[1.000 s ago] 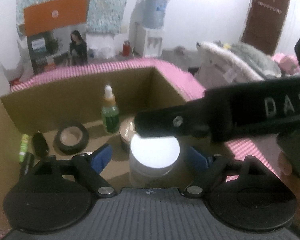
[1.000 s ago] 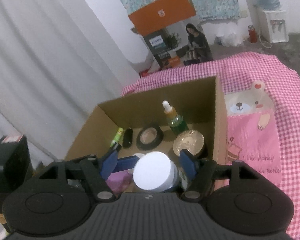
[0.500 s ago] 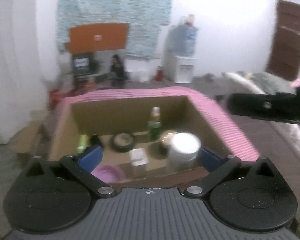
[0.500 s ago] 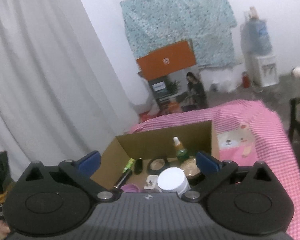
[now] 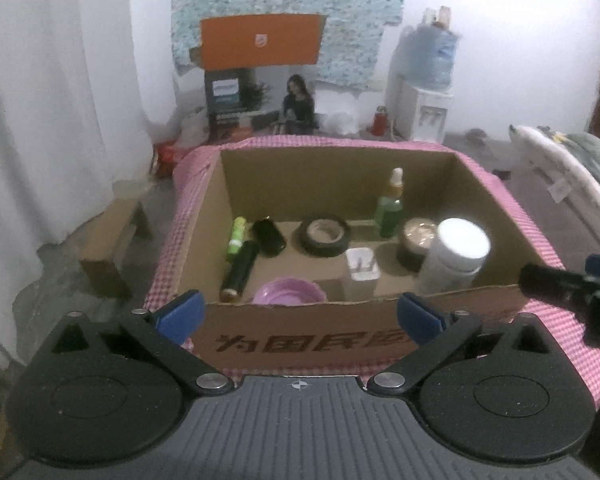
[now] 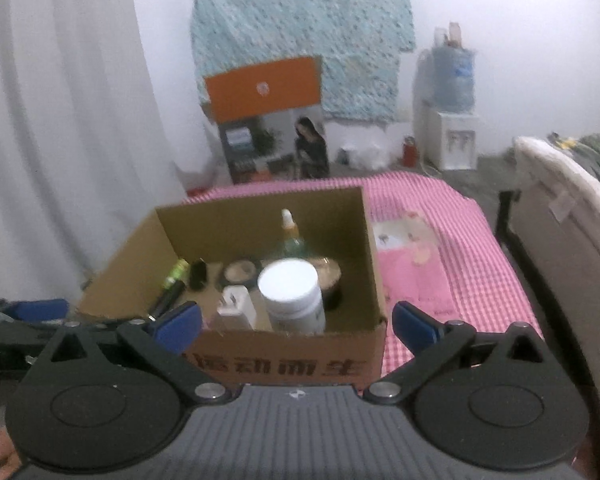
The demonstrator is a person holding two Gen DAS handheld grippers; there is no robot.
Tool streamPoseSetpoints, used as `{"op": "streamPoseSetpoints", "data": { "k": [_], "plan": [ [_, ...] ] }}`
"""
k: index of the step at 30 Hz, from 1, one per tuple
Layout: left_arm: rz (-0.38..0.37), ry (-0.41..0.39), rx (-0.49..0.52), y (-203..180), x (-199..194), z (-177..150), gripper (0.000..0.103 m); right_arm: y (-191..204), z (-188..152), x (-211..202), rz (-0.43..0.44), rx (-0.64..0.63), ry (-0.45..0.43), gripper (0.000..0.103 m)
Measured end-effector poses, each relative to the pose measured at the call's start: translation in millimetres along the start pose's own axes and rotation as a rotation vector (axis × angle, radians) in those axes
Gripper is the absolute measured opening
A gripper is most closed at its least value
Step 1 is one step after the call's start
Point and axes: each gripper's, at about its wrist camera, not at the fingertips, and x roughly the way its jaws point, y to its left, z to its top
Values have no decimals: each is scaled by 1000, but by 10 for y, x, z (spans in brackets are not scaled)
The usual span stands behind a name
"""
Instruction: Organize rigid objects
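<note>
Both of my grippers are now back from the cardboard box (image 5: 324, 332), in front of its near wall, whereas a second ago they reached in over it. My left gripper (image 5: 300, 316) has just been opening and its jaws stand wide apart with nothing between the blue pads; the same holds for my right gripper (image 6: 298, 322), which a second ago had the white-lidded jar (image 5: 456, 258) between its pads. That jar now stands upright by itself in the box's near right corner, just beside the gold-lidded tin (image 5: 418, 240). Also in the box: a green dropper bottle (image 5: 390, 208) upright near the back wall, a roll of black tape (image 5: 326, 236) lying flat, a white plug (image 5: 362, 270), a pink dish (image 5: 288, 292) against the near wall, and a green-and-black tube (image 5: 238, 256) lying at the left (fine detail is blurred). The box sits on a pink checked cloth (image 6: 460, 240). From the left wrist view, the tip of the right gripper shows at the right edge, outside the box.
</note>
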Motion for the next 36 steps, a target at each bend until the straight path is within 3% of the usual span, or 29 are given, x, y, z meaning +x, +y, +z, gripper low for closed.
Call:
{"op": "streamPoseSetpoints", "data": {
  "k": [12, 36],
  "plan": [
    [0, 21, -26, 162, 48, -49, 103, 276, -72, 280, -27, -60, 66, 103],
    [12, 36, -4, 155, 69, -36, 102, 255, -66, 321, -60, -64, 74, 103]
  ]
}}
